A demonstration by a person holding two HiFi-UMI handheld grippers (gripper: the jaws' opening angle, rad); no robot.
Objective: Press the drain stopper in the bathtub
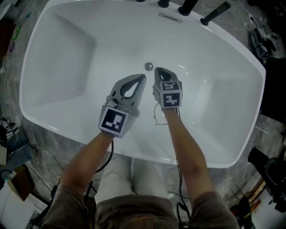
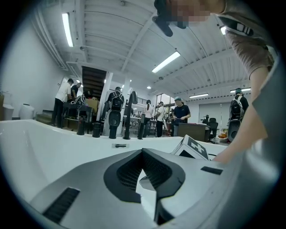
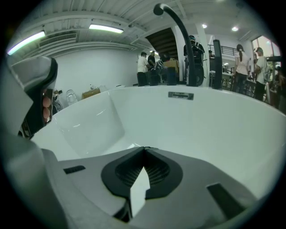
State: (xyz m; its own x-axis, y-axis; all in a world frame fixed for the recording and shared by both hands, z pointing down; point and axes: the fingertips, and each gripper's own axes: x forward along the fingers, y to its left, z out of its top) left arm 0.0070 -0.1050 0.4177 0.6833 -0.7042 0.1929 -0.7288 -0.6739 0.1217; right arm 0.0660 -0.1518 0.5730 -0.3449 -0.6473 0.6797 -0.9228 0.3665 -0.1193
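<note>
The round chrome drain stopper (image 1: 149, 66) sits on the floor of the white bathtub (image 1: 58, 67), near the far wall. My left gripper (image 1: 142, 77) is shut and empty, its tip just below and left of the stopper. My right gripper (image 1: 158, 70) is also shut and empty, its tip close to the stopper's right side; whether it touches cannot be told. In the left gripper view the shut jaws (image 2: 142, 150) point at the tub's far wall, with the right gripper's marker cube (image 2: 195, 147) beside them. The right gripper view shows its shut jaws (image 3: 144, 148) hiding the stopper.
Black taps and a spout (image 1: 215, 13) stand on the tub's far rim, above the overflow plate (image 1: 170, 17). The curved black spout (image 3: 178, 27) rises over the overflow plate (image 3: 180, 95). Several people stand in the room beyond the tub (image 2: 180, 116). Cables and gear lie on the floor around the tub.
</note>
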